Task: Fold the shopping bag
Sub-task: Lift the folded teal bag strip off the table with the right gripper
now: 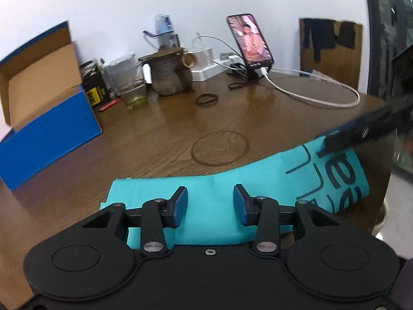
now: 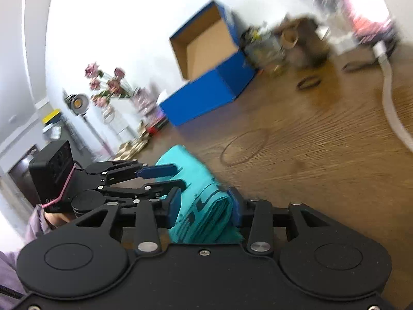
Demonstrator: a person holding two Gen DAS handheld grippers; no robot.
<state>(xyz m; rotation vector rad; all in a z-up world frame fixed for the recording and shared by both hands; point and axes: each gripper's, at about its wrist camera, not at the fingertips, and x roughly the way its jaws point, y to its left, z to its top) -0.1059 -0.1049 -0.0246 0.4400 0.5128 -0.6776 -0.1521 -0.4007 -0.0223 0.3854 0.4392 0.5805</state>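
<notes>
The left gripper point(image 1: 210, 206), fingers spread, is hovering over the teal bag point(image 1: 206, 191) while the right gripper point(image 2: 205, 206), fingers bracketing its bunched end, should be aligning edges squarely before creasing.

Count on the wooden table point(image 1: 167, 129): one teal shopping bag point(image 1: 206, 193); one open blue box point(image 1: 51, 129); one phone point(image 1: 249, 41) on a stand; one brown ribbed pot point(image 1: 169, 73); one clear cup point(image 1: 133, 87); one black band loop point(image 1: 206, 99); one white cable point(image 1: 309, 95). Grippers: two, one left gripper point(image 1: 210, 204), one right gripper point(image 2: 205, 206).
</notes>
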